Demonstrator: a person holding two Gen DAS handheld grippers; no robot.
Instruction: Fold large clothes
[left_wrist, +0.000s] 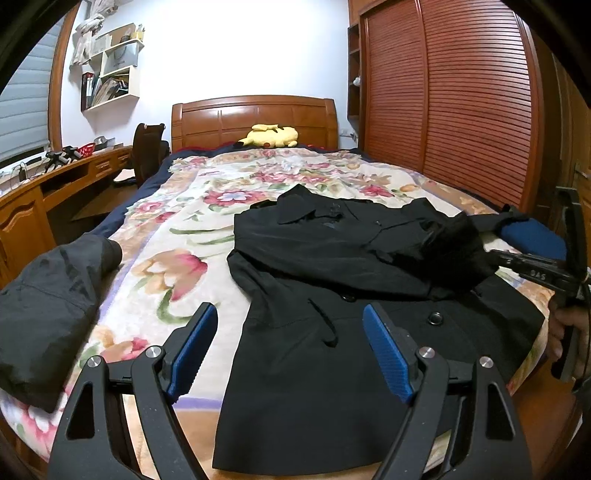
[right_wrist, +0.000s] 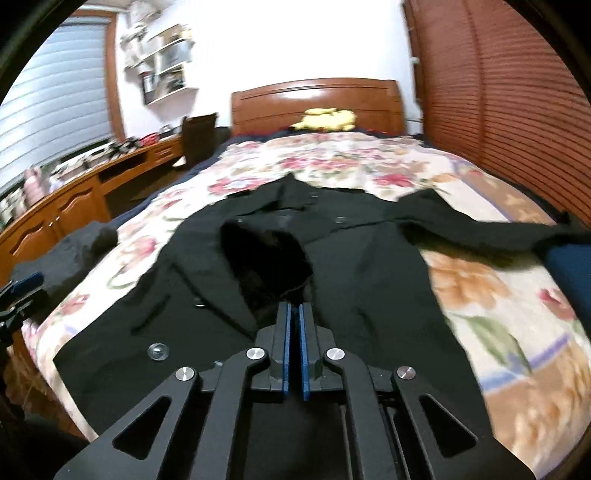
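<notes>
Bright wall (left_wrist: 240, 48) glare; fisheye edge bending; right wrist view motion-blurred.

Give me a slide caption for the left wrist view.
Open left tongs hover over a black coat spread on the floral bed.

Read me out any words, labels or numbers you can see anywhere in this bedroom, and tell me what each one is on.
"DAS": pale letters on the black body of the right tool, seen from the left wrist; the first letter is uncertain.
Books and boxes on the wall shelf: any print is too small to read.
Desk clutter: too small and blurred to read.
Black coat: no readable label.
</notes>
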